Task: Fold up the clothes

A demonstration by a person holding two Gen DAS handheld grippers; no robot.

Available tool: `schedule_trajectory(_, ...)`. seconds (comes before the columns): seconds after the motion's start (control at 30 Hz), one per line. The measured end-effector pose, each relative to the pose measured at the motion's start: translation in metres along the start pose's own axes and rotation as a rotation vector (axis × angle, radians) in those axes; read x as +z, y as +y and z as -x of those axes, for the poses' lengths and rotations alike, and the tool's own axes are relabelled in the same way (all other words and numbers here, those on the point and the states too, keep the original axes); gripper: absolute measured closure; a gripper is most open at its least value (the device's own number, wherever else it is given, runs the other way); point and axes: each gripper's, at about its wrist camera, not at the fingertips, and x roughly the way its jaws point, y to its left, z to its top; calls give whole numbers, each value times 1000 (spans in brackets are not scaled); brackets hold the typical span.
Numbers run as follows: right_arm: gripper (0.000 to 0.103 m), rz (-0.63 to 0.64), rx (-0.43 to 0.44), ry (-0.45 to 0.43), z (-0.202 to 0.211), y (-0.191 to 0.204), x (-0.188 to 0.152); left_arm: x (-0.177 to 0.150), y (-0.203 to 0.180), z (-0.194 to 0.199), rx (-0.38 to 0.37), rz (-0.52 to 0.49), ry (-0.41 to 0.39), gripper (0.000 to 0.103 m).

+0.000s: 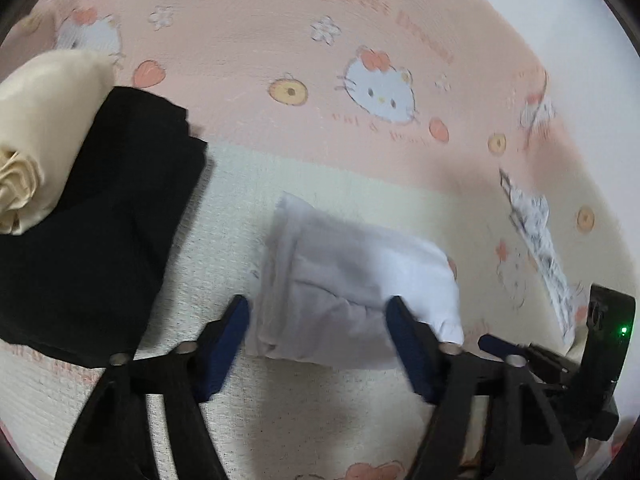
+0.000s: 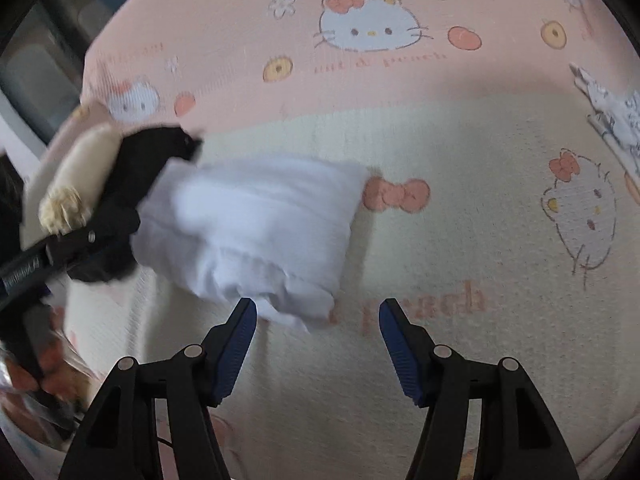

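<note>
A white garment (image 1: 352,284) folded into a small thick rectangle lies on the pink and cream cartoon-print bedspread (image 1: 320,40). My left gripper (image 1: 320,312) is open with its blue pads on either side of the bundle's near edge. In the right wrist view the same white bundle (image 2: 256,232) lies just ahead and left of my right gripper (image 2: 316,312), which is open with nothing between its fingers. A folded black garment (image 1: 108,216) with a rolled cream garment (image 1: 44,136) on top sits to the left. The left gripper's body (image 2: 60,248) shows at the left edge there.
A patterned grey-white cloth (image 1: 536,240) lies at the right, also visible as grey-white cloth (image 2: 616,116). The right gripper's body (image 1: 580,352) shows at the lower right of the left wrist view. The bed's left edge (image 2: 88,72) drops off to a dark floor area.
</note>
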Motion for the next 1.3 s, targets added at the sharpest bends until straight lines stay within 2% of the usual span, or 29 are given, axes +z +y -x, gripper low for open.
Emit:
schedule_trajectory(0.13,44,47,-53,7,-9,1,-6,-3,-5,-7,23,-41,16,49)
schedule_trajectory(0.17,51,62,-67,5,-10,1,-7,-4,-5,-7,33,-48,18,51)
schedule_trajectory(0.2,60,76,-82,4,-13,1,-7,-5,-4,-8,45,-53,17,59)
schedule_trajectory(0.23,64,83,-87,6,-15,1,-7,-5,-4,-11,61,-58,19,65)
schedule_trajectory(0.27,69,81,-80,16,-19,-1,-7,-5,-3,-13,77,-64,21,66)
schedule_trajectory(0.33,72,71,-74,35,-25,-4,-8,-6,0,-19,96,-60,37,66)
schedule_trajectory(0.47,83,115,-122,27,-27,2,-5,-2,9,-31,79,-31,46,65)
schedule_trajectory(0.63,85,99,-184,16,-34,0,5,-1,14,-35,107,-30,43,65)
schedule_trajectory(0.67,86,96,-202,16,-35,-2,7,-2,16,-35,100,-21,46,65)
schedule_trajectory(0.7,93,98,-229,18,-36,-3,9,-1,19,-34,82,-3,46,65)
schedule_trajectory(0.77,93,95,-293,15,-36,-10,14,-1,24,-33,46,32,47,65)
schedule_trajectory(0.83,93,51,-221,32,-31,-19,17,0,28,-31,9,68,48,65)
schedule_trajectory(0.9,86,-5,-131,34,-23,-28,19,1,34,-27,-61,116,34,64)
schedule_trajectory(0.93,84,-31,-88,32,-19,-31,20,2,36,-24,-96,140,21,57)
schedule_trajectory(0.97,72,-55,-64,34,-16,-34,21,4,37,-20,-120,159,8,52)
schedule_trajectory(1.0,55,-70,-39,34,-14,-36,23,5,38,-15,-139,173,-9,39)
schedule_trajectory(1.03,49,-76,-18,26,-13,-37,24,7,38,-10,-150,179,-30,30)
schedule_trajectory(1.07,43,-82,1,10,-8,-38,25,8,37,-5,-160,183,-52,28)
schedule_trajectory(1.13,42,-90,34,-23,-2,-39,26,11,34,1,-168,180,-66,28)
schedule_trajectory(1.2,31,-115,86,-37,2,-41,29,14,33,-3,-160,176,-54,28)
schedule_trajectory(1.3,29,-144,124,-23,-4,-40,37,13,38,-18,-155,208,-18,28)
